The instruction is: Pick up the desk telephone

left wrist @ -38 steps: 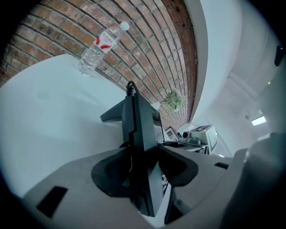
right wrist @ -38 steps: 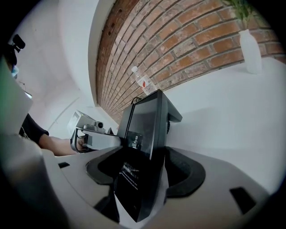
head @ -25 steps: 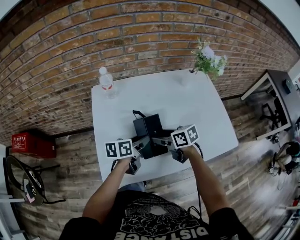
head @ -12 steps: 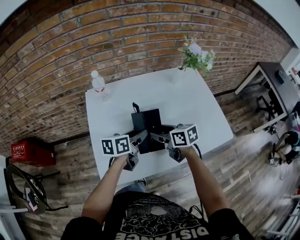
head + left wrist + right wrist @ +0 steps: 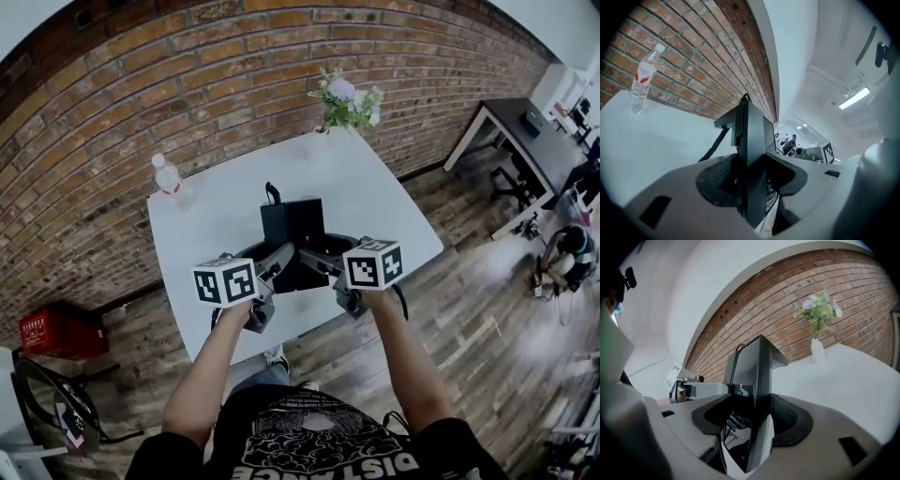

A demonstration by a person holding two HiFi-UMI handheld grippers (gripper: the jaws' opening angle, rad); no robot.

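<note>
The black desk telephone hangs above the white table, gripped from both sides. My left gripper is shut on its left edge and my right gripper on its right edge. In the left gripper view the phone's dark body stands edge-on between the pads of the left gripper, and its coiled cord trails down. In the right gripper view the right gripper clamps the phone the same way, with the left gripper showing beyond it.
A water bottle stands at the table's far left corner and a vase of flowers at the far right corner, against the brick wall. A red crate sits on the floor at left and a dark desk at right.
Both grippers have risen together with the telephone held between them, so it now hangs higher over the table. The grip on both sides is unchanged.
</note>
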